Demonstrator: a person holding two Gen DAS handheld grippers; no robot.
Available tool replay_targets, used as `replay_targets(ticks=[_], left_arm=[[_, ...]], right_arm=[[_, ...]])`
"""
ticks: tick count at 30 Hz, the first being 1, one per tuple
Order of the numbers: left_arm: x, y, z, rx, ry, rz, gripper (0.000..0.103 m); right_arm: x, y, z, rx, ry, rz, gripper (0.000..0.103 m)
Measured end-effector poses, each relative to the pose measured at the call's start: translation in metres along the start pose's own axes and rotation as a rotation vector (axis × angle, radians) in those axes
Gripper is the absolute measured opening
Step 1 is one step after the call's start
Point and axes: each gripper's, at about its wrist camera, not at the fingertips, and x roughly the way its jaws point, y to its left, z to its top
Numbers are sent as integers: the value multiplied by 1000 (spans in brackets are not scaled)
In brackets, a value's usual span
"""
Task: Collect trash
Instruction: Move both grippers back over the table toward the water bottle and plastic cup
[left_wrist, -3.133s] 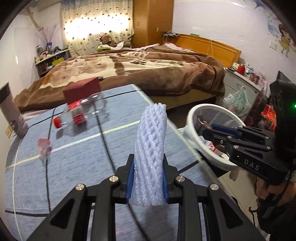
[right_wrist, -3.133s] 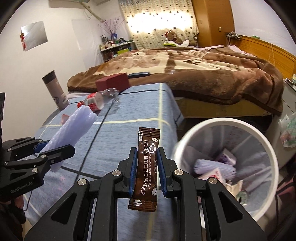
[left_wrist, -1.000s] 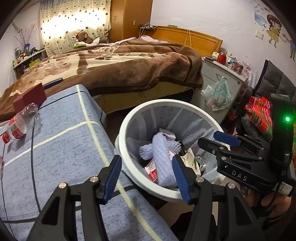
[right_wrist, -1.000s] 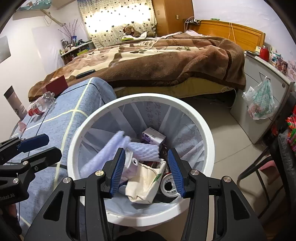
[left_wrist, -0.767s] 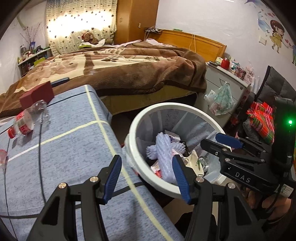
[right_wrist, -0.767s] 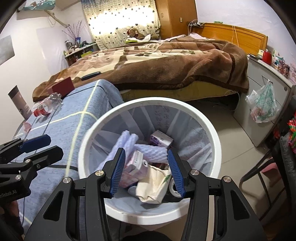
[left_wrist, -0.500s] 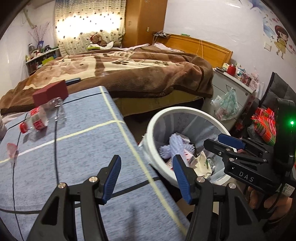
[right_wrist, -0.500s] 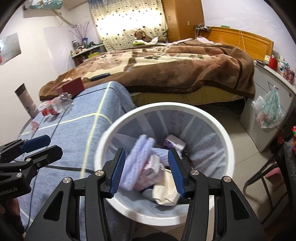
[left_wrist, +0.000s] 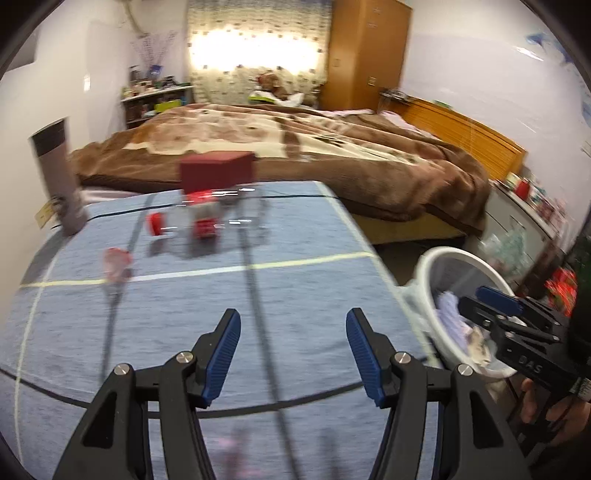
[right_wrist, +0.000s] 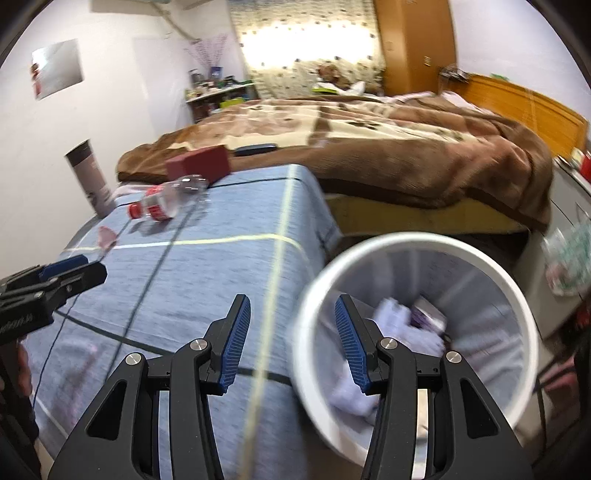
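Observation:
My left gripper hangs open and empty over the blue-grey tablecloth. Far ahead of it lie a clear plastic bottle with a red cap and a small pink wrapper. My right gripper is open too, with nothing between its blue pads; it hovers over the table's right edge and the rim of the white bin. The bin holds a white foam net and other rubbish. In the right wrist view the bottle and the wrapper lie at the far left of the table.
A dark red box stands behind the bottle, and a tall grey tumbler at the table's far left corner. A bed with a brown blanket lies beyond the table. Right of the bin are drawers and a hanging bag.
Both grippers have swung left, away from the bin and back over the table. The bottle, box and tumbler have come into the middle of the left wrist view.

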Motion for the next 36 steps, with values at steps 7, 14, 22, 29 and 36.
replay_targets(ticks=[7, 14, 22, 29, 36], left_arm=[[1, 69, -2, -106, -2, 81, 62], [17, 115, 1, -152, 18, 164, 62], [41, 144, 9, -185, 38, 171, 62], [64, 162, 13, -201, 75, 159, 62], [78, 166, 12, -192, 97, 146, 62]], right_arm=[[19, 35, 16, -77, 11, 61, 49], [42, 68, 36, -143, 8, 110, 49], [82, 100, 67, -235, 11, 143, 50], [110, 114, 100, -261, -15, 165, 50], [140, 123, 131, -272, 17, 203, 50]])
